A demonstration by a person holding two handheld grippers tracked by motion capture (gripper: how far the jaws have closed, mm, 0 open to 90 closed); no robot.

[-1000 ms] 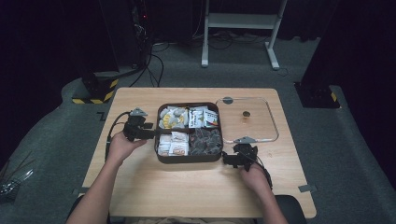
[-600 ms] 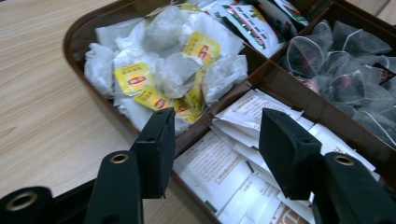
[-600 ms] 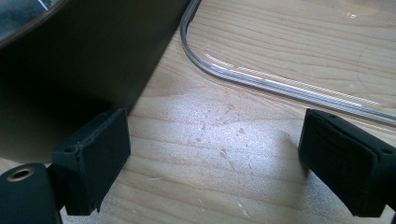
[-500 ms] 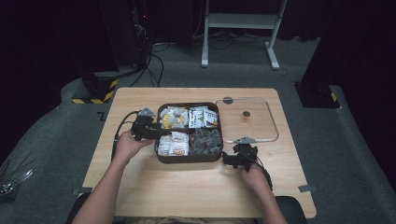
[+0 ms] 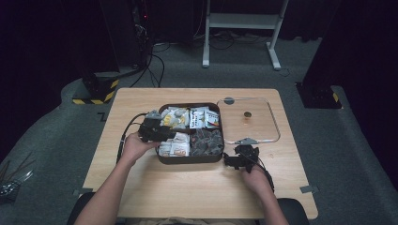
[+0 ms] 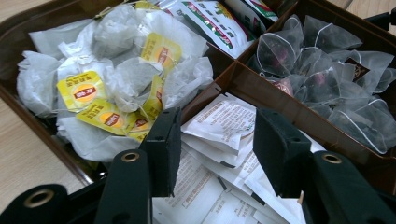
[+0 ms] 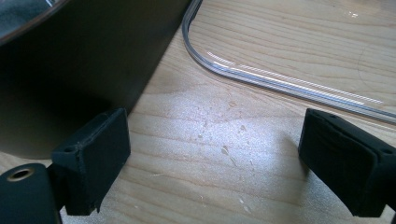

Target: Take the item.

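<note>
On a wooden table (image 5: 141, 187) in a dark room, the left gripper (image 6: 217, 142), jaws spread, hovers over white paper sachets (image 6: 219, 135) in the divided brown tea box (image 5: 187, 159). Pinching one top sachet's edge would avoid dragging neighbours. The right gripper (image 7: 215, 163) rests spread beside the clear lid (image 5: 274, 126).

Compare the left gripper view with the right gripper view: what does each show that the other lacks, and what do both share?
Left gripper view: the tea bags with yellow tags, the white paper sachets under its open fingers, the pyramid mesh bags and the printed packets.
Right gripper view: bare wooden table between its wide-open fingers, and the clear lid's rim.
Shared: the dark brown box, seen inside in one and as an outer wall in the other.
</note>
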